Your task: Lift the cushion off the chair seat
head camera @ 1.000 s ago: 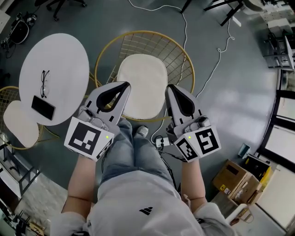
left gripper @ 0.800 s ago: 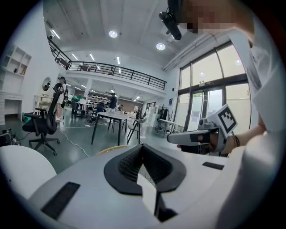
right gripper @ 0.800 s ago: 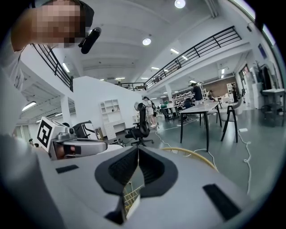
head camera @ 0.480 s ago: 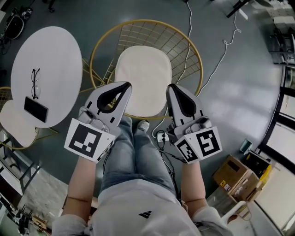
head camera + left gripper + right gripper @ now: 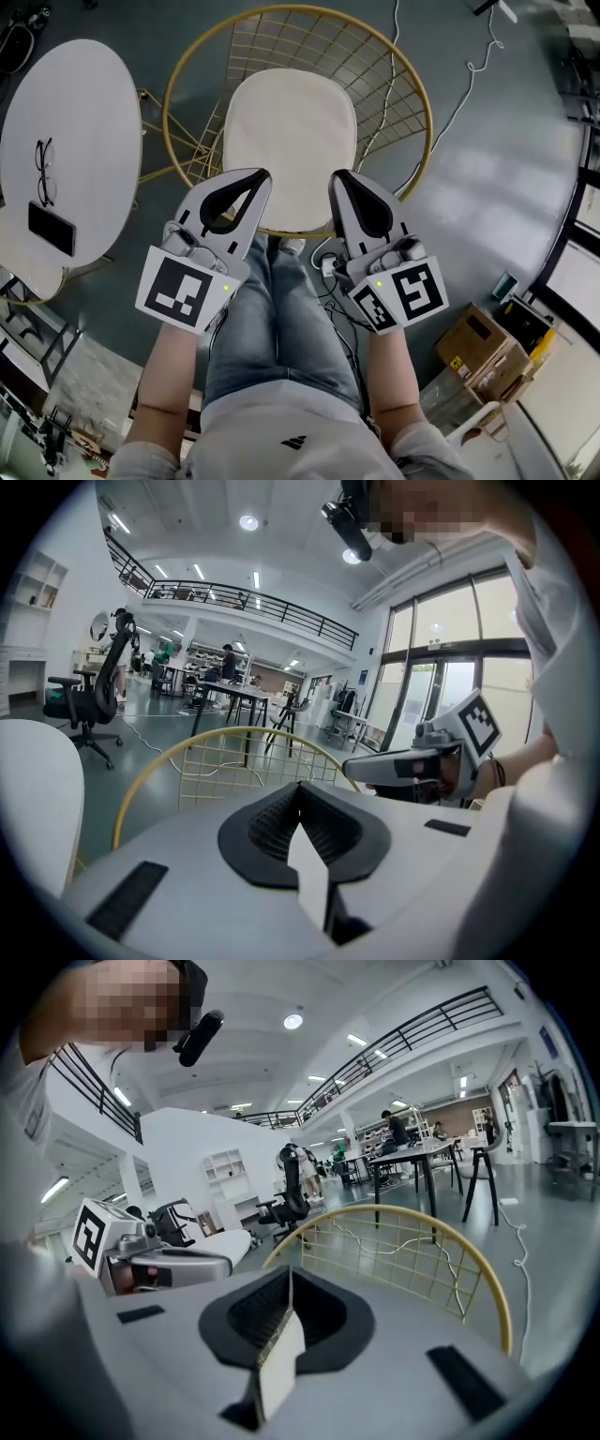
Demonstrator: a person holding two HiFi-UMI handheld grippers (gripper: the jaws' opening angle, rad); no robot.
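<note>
Head view: cream rounded-square cushion (image 5: pixel 289 141) flat on seat of gold wire-mesh chair (image 5: pixel 405 82). Left gripper (image 5: pixel 257 178) and right gripper (image 5: pixel 338 179) side by side over cushion's near edge, tips apart from each other; contact with cushion unclear from this angle. White round table (image 5: pixel 89 112) at left carries black-framed glasses (image 5: pixel 42 171) and black phone (image 5: pixel 50 228).

Left gripper view: jaws fully together, nothing between. Gold chair back ahead.

Right gripper view: jaws together, empty. Same gold mesh ahead.
</note>
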